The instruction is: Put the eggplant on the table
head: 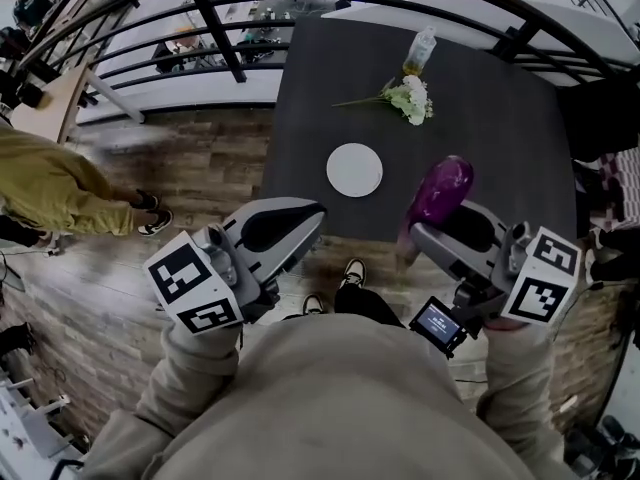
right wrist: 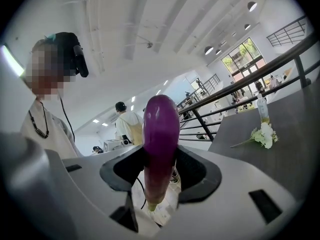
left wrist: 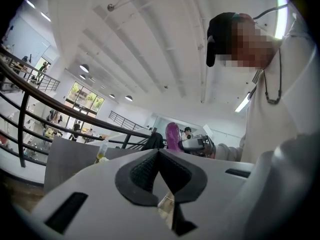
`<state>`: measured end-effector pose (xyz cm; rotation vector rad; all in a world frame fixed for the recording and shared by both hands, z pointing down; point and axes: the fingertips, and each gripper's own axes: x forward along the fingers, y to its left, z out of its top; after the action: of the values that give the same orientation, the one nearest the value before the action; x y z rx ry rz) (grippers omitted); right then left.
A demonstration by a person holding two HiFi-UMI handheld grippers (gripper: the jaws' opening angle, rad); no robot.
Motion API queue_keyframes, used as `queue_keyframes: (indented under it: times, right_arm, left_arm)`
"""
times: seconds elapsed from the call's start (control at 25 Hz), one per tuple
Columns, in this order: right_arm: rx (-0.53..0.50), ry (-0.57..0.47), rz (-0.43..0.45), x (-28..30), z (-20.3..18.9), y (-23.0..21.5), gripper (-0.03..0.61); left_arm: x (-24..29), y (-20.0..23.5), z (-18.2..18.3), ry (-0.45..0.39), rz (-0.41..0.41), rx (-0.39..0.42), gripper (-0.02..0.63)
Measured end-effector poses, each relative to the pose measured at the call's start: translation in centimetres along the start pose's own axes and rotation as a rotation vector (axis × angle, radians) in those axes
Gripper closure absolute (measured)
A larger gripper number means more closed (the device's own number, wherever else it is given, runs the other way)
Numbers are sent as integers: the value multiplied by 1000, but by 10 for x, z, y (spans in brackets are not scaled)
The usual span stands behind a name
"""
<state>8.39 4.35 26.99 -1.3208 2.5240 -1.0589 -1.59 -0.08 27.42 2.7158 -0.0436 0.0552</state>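
A purple eggplant (head: pixel 440 190) (right wrist: pixel 161 129) stands upright between the pads of my right gripper (head: pixel 425 230) (right wrist: pixel 161 159), which is shut on its lower part. It hangs just over the near edge of the dark grey table (head: pixel 480 128) (right wrist: pixel 285 134). My left gripper (head: pixel 300 218) (left wrist: pixel 159 156) is beside the table's near left corner, jaws shut with nothing between them. The eggplant (left wrist: pixel 173 135) also shows past the left gripper's jaws.
On the table lie a white plate (head: pixel 354 169), a bunch of white flowers (head: pixel 410 98) and a bottle (head: pixel 420 50) at the far side. A black railing (head: pixel 230 28) curves behind. A person in olive clothes (head: pixel 60 193) stands left on the wooden floor.
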Motion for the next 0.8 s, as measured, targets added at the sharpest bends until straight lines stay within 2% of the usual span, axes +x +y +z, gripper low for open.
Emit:
queue_keyframes:
  times: [0.48, 0.68, 0.8]
  right_arm:
    - [0, -19, 48, -12, 38, -42, 367]
    - [8, -15, 75, -12, 44, -65, 367]
    - [28, -6, 86, -14, 59, -89, 367]
  left_arm:
    - [52, 12, 28, -5, 23, 37, 609]
    - [65, 23, 31, 16, 89, 59, 609]
    - [84, 37, 35, 28, 127, 29, 609]
